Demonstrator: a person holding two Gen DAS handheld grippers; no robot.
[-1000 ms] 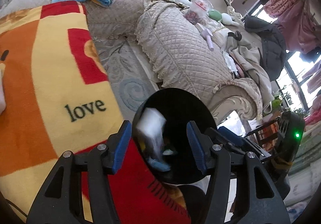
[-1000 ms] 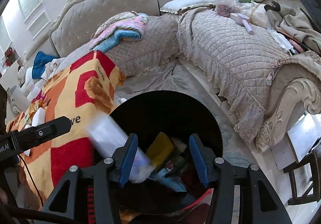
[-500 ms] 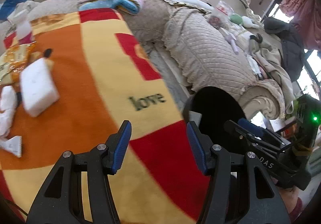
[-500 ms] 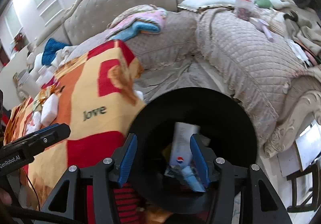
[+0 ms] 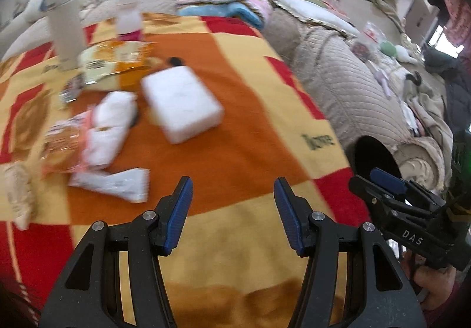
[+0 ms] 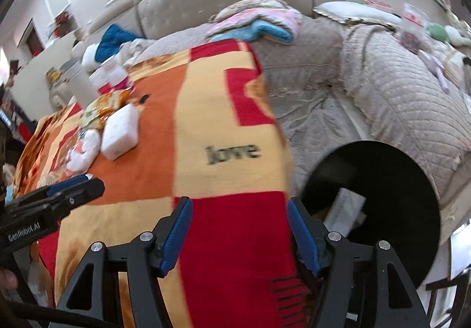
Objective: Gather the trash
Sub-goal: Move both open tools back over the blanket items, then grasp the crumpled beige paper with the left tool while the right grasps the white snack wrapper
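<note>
Orange-and-yellow blanket (image 5: 235,151) on the surface: trash remaining at far left, white packet (image 5: 181,104), crumpled wrappers (image 5: 97,133), flat sachet (image 5: 114,181). Black bin (image 6: 382,210) near right, already holding waste. My left claw (image 5: 232,207) empty, parted; my right claw (image 6: 240,228) empty, jaws just widened. Advice: approach one item low, straddle it squarely before clenching.
</note>
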